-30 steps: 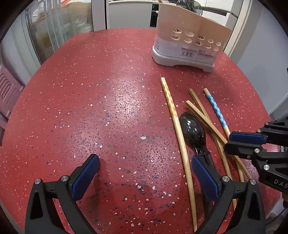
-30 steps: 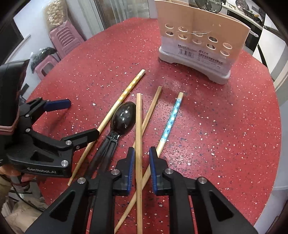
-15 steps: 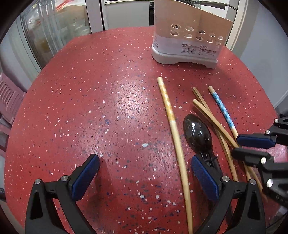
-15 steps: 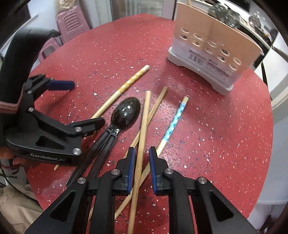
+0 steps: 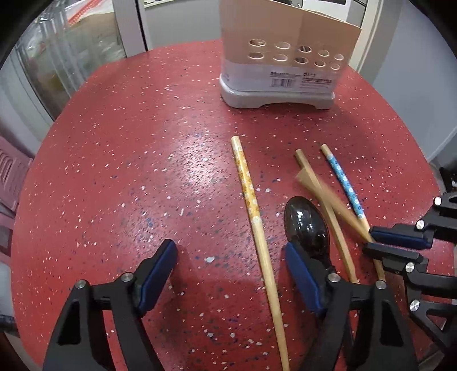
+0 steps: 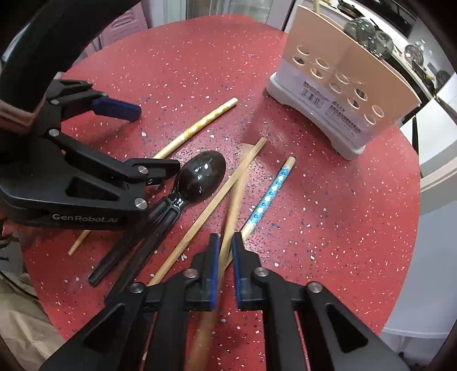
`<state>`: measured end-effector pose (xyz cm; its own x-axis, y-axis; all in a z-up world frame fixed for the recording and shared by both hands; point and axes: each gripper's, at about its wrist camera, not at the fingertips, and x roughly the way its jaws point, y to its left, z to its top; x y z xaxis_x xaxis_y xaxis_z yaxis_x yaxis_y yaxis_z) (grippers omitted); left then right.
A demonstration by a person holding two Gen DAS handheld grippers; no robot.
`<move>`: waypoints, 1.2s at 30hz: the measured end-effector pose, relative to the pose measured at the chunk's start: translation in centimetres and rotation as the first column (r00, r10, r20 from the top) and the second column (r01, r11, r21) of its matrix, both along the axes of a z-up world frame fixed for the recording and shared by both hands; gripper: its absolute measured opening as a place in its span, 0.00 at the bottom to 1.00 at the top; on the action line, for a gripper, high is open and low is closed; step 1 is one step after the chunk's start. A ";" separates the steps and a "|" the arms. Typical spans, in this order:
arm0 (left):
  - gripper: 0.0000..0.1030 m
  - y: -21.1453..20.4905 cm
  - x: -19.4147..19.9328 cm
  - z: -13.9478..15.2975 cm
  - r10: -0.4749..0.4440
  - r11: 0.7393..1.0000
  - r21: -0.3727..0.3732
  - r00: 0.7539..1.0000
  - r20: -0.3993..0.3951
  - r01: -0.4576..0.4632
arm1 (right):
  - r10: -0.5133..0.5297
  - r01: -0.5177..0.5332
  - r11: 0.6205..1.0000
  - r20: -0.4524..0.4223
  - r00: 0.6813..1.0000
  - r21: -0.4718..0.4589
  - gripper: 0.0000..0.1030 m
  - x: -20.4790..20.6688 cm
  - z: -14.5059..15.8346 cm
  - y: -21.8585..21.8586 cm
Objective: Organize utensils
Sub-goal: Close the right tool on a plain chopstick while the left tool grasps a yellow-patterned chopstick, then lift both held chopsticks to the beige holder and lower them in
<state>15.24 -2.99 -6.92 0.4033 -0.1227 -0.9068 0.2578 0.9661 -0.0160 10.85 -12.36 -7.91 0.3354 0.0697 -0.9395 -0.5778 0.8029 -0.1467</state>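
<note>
My right gripper (image 6: 225,251) is shut on a plain wooden chopstick (image 6: 234,197), lifted and blurred; it also shows in the left wrist view (image 5: 322,189). My left gripper (image 5: 228,268) is open and empty, low over the red table (image 5: 128,171), straddling a yellow-patterned chopstick (image 5: 251,205). A black spoon (image 5: 307,225) lies by its right finger. A second plain chopstick (image 6: 217,199) and a blue-patterned chopstick (image 6: 268,197) lie beside it. The beige utensil holder (image 5: 285,60) stands at the back.
The round table's edge (image 6: 405,256) curves close on the right. A pink stool (image 5: 11,177) stands left of the table. A utensil stick (image 6: 315,5) stands in the holder.
My right gripper has lifted the plain chopstick, whose tip has swung. Both grippers have moved nearer the holder. The left gripper stays open.
</note>
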 end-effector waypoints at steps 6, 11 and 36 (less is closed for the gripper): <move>0.72 -1.5 0.2 0.6 -0.056 0.998 0.004 0.998 -0.013 0.056 | -0.095 0.095 0.986 -0.006 0.995 0.140 0.06 0.7 0.8 -3.4; 0.32 -2.6 0.2 0.9 -0.091 0.996 0.002 0.996 -0.005 0.091 | -0.156 0.153 0.960 -0.003 0.988 0.234 0.06 0.4 1.6 -5.8; 0.32 2.2 -2.6 10.2 0.111 0.954 -0.298 0.954 0.277 -0.024 | -0.322 0.207 0.766 0.085 0.943 0.609 0.06 0.4 10.2 -12.0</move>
<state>12.66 -0.78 3.24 0.6577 -0.3244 -0.6799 0.2277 0.9459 -0.2311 11.22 -24.37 2.29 0.5767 0.4682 -0.6695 -0.3403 0.8827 0.3242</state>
